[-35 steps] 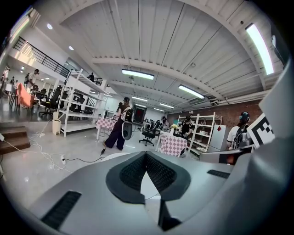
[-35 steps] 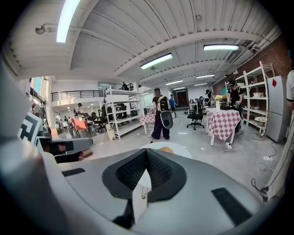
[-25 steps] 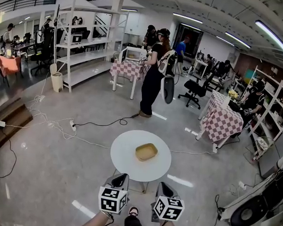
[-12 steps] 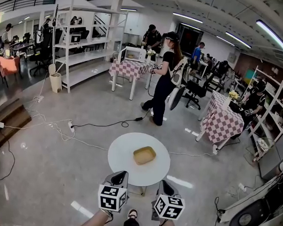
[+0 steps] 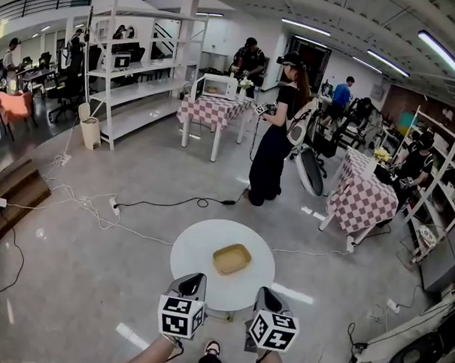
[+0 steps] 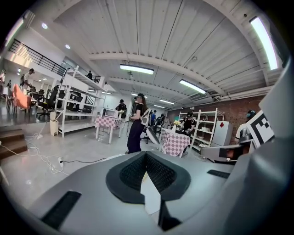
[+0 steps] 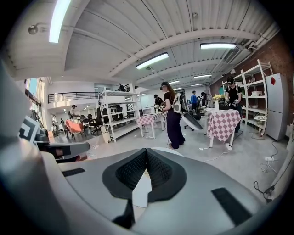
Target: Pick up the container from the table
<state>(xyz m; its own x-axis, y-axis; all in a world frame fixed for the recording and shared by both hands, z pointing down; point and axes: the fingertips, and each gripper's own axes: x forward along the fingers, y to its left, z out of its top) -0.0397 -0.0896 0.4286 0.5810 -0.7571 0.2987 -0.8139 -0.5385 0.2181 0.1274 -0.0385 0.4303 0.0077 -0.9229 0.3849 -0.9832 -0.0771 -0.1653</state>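
Sitting near the middle of a round white surface (image 5: pixel 185 249), a shallow yellow rectangular container (image 5: pixel 232 258) lies just beyond the left gripper (image 5: pixel 195 279) and right gripper (image 5: pixel 265 293), both hovering at the near edge with fingers pressed together, holding nothing.
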